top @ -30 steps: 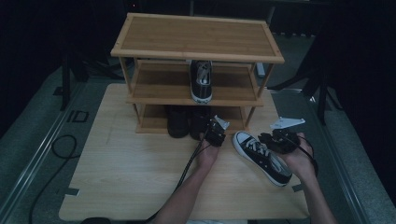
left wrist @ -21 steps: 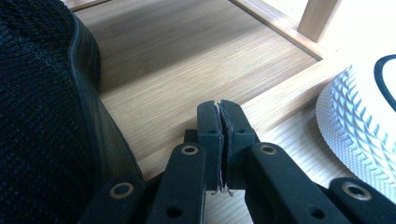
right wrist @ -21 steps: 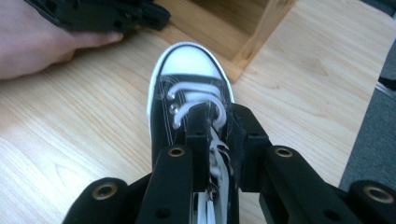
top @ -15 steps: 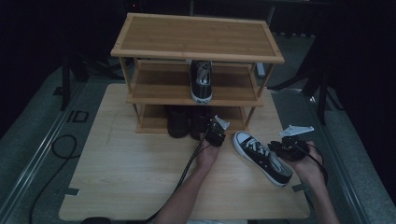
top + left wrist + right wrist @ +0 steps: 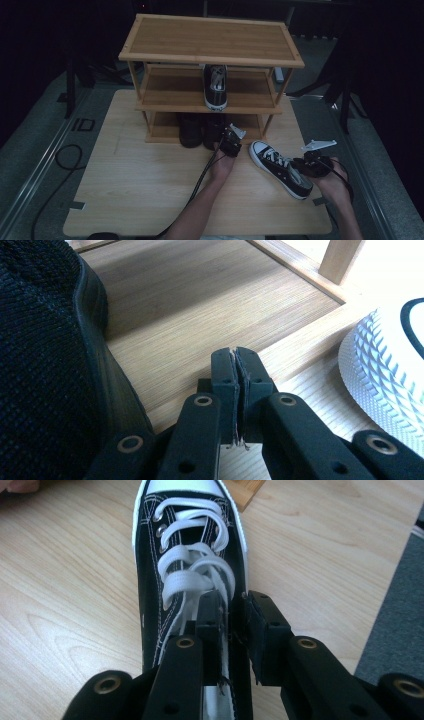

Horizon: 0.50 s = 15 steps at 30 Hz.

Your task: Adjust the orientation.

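A black canvas sneaker with white laces lies on the wooden table, toe toward the rack. My right gripper is at its heel end. In the right gripper view one jaw is inside the sneaker and the other outside, so the right gripper is shut on the side wall. My left gripper rests at the front edge of the rack's bottom shelf. Its jaws are shut on nothing. A black mesh shoe is close on its left and the sneaker's white toe cap on its right.
The three-tier bamboo shoe rack stands at the back of the table. A matching sneaker sits on its middle shelf. Two black shoes stand on the bottom shelf. Grey floor and a cable lie to the left.
My right hand has shifted right and down toward the sneaker's heel end. The sneaker lies about where it was. The left hand has kept still.
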Tool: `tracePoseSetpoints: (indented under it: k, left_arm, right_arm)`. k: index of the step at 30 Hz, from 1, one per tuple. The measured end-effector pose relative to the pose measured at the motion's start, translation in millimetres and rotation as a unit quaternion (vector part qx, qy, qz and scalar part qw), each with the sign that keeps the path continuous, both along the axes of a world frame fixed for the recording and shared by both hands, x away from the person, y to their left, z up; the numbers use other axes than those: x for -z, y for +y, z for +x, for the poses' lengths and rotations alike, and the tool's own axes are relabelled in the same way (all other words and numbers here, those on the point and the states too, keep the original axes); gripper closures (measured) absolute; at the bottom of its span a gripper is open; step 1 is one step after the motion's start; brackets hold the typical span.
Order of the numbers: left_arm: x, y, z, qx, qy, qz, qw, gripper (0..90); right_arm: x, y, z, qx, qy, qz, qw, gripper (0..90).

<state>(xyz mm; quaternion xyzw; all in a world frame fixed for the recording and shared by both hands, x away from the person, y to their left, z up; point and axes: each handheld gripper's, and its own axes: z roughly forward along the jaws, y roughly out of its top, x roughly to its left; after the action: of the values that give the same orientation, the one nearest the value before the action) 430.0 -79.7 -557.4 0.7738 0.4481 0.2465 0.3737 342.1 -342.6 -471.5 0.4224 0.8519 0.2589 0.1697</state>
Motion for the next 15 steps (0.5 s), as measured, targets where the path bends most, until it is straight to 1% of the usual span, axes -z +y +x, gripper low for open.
tracePoseSetpoints:
  k: [5, 8, 9, 15]
  left_arm:
    - [0.0, 0.0, 0.0, 0.000, 0.000, 0.000, 1.0000, 87.9]
    - [0.0, 0.0, 0.0, 0.000, 0.000, 0.000, 1.0000, 87.9]
    - [0.0, -0.1, -0.1, 0.000, 0.000, 0.001, 1.0000, 87.9]
    - [0.0, -0.1, -0.1, 0.000, 0.000, 0.001, 1.0000, 87.9]
  right_arm:
    - [1.9, -0.8, 1.3, 0.000, 0.009, -0.006, 0.9999, 77.2]
    - [5.1, -1.8, 0.2, -0.003, 0.018, -0.023, 0.9996, 77.2]
    - [6.5, -2.4, 0.2, -0.005, 0.021, -0.025, 0.9995, 77.3]
    - [15.1, 0.7, 6.6, -0.007, 0.033, -0.017, 0.9993, 80.5]
